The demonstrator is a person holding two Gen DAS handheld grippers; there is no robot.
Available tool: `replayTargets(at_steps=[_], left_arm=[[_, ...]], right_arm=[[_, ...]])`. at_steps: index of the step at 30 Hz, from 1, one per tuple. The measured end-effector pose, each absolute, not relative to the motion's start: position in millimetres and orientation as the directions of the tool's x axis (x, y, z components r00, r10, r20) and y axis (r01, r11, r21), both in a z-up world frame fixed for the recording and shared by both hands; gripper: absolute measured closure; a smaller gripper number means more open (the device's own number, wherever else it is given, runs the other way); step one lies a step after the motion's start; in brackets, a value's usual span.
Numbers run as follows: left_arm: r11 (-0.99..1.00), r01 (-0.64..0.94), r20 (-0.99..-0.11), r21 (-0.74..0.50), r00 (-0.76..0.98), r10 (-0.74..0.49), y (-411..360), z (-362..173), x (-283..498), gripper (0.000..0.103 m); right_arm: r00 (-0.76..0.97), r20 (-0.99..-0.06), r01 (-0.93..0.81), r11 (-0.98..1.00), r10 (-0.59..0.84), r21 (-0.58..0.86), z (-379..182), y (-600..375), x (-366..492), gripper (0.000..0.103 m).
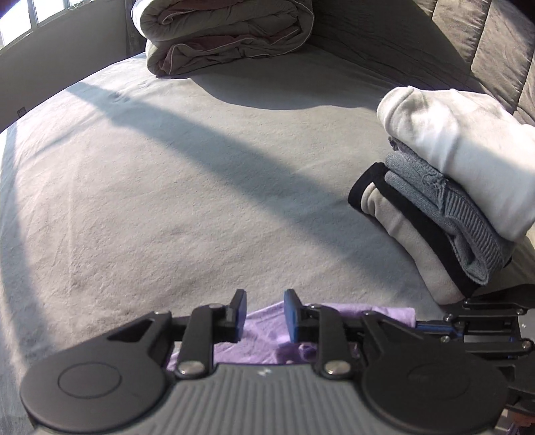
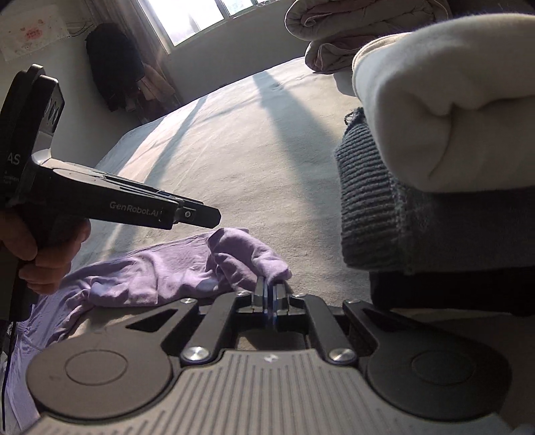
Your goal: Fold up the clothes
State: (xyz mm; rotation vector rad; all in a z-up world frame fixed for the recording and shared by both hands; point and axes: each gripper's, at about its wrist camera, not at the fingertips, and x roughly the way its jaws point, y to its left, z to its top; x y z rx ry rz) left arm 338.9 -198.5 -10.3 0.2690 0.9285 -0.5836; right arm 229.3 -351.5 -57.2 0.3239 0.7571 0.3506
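A lilac garment [image 2: 157,271] lies crumpled on the grey bed sheet [image 1: 167,187], near its front edge. My right gripper [image 2: 269,296] is shut on a bunched fold of it, low over the sheet. In the left wrist view the lilac garment [image 1: 264,334] shows beneath my left gripper [image 1: 265,309], which is open just above the cloth with nothing between its blue pads. A hand [image 2: 40,257] holds the left gripper [image 2: 204,215], which hovers over the garment's left part. The right gripper [image 1: 468,321] sits close on the right.
A stack of folded clothes [image 1: 448,187], white on grey knit on beige and black, stands on the right beside the right gripper. A rolled duvet [image 1: 227,33] lies at the far end of the bed. Padded headboard [image 1: 495,43] at far right; window [image 2: 200,16] beyond.
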Motion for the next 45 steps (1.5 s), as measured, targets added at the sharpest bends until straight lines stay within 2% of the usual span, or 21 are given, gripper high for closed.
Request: replayTargets(at_steps=[2, 3, 4, 6, 7, 8, 9, 10, 15, 21, 24, 29, 34, 36, 38, 39, 40, 45], left_arm=[[0.79, 0.609, -0.817, -0.068, 0.42, -0.395, -204.0, -10.9, 343.3, 0.064], [0.775, 0.626, -0.827, -0.085, 0.39, -0.405, -207.5, -13.5, 344.2, 0.054], [0.761, 0.642, -0.841, -0.098, 0.355, -0.408, -212.9, -17.7, 344.8, 0.052], [0.739, 0.666, -0.861, -0.101, 0.314, -0.4, -220.3, -24.3, 343.6, 0.053], [0.731, 0.676, -0.867, -0.092, 0.307, -0.393, -222.6, -26.2, 341.4, 0.06], [0.724, 0.685, -0.873, -0.083, 0.301, -0.385, -224.3, -28.0, 339.0, 0.081], [0.718, 0.692, -0.877, -0.076, 0.296, -0.378, -224.9, -29.4, 336.6, 0.093], [0.712, 0.698, -0.879, -0.069, 0.295, -0.374, -225.7, -29.8, 334.5, 0.099], [0.707, 0.707, -0.815, -0.011, 0.403, -0.416, -230.0, -11.9, 324.7, 0.1], [0.734, 0.678, -0.731, -0.038, 0.482, -0.483, -236.2, -12.7, 329.8, 0.1], [0.742, 0.668, -0.699, -0.054, 0.505, -0.506, -240.2, -20.7, 332.4, 0.1], [0.755, 0.651, -0.646, -0.082, 0.542, -0.538, -246.4, -34.8, 336.8, 0.1], [0.792, 0.597, -0.652, -0.127, 0.551, -0.52, -246.2, -51.7, 340.3, 0.099], [0.815, 0.566, -0.656, -0.123, 0.57, -0.494, -242.9, -50.2, 338.6, 0.098], [0.835, 0.532, -0.647, -0.143, 0.588, -0.485, -232.7, -42.0, 335.5, 0.081], [0.846, 0.511, -0.635, -0.154, 0.605, -0.481, -224.4, -34.8, 331.6, 0.076], [0.856, 0.49, -0.623, -0.165, 0.621, -0.475, -216.2, -27.7, 327.6, 0.07], [0.904, 0.396, -0.57, -0.159, 0.711, -0.412, -167.5, 8.0, 291.8, 0.051]], right_arm=[[0.669, -0.603, -0.207, 0.888, 0.435, 0.41, -56.1, -350.6, 232.2, 0.099], [0.666, -0.601, -0.215, 0.885, 0.442, 0.412, -55.5, -350.1, 233.6, 0.099], [0.663, -0.599, -0.223, 0.883, 0.448, 0.414, -55.0, -349.6, 234.9, 0.099], [0.655, -0.605, -0.235, 0.882, 0.454, 0.407, -54.9, -346.9, 235.9, 0.099], [0.65, -0.608, -0.241, 0.883, 0.456, 0.404, -54.9, -345.7, 236.3, 0.099], [0.648, -0.612, -0.242, 0.884, 0.453, 0.399, -55.6, -345.2, 236.5, 0.099], [0.649, -0.613, -0.24, 0.886, 0.45, 0.397, -55.5, -345.1, 236.4, 0.099], [0.651, -0.614, -0.238, 0.888, 0.447, 0.395, -55.5, -344.9, 236.3, 0.099], [0.707, -0.577, -0.2, 0.898, 0.408, 0.391, -43.1, -350.3, 230.7, 0.099], [0.843, -0.474, -0.088, 0.936, 0.253, 0.342, -11.7, -362.6, 210.6, 0.099], [0.86, -0.473, -0.034, 0.947, 0.19, 0.32, -14.7, -363.8, 213.2, 0.099], [0.822, -0.55, -0.006, 0.968, 0.147, 0.249, -35.9, -358.7, 230.0, 0.1], [0.8, -0.582, -0.023, 0.977, 0.146, 0.213, -38.4, -356.5, 232.3, 0.101], [0.796, -0.588, -0.027, 0.979, 0.144, 0.203, -37.5, -355.3, 232.1, 0.1], [0.797, -0.586, -0.026, 0.979, 0.143, 0.204, -35.4, -355.1, 231.4, 0.098], [0.8, -0.582, -0.03, 0.977, 0.149, 0.209, -34.0, -355.2, 230.6, 0.095], [0.8, -0.579, -0.036, 0.976, 0.157, 0.215, -32.7, -355.2, 230.1, 0.09], [0.799, -0.575, -0.064, 0.975, 0.177, 0.211, -27.3, -345.8, 228.5, 0.089]])
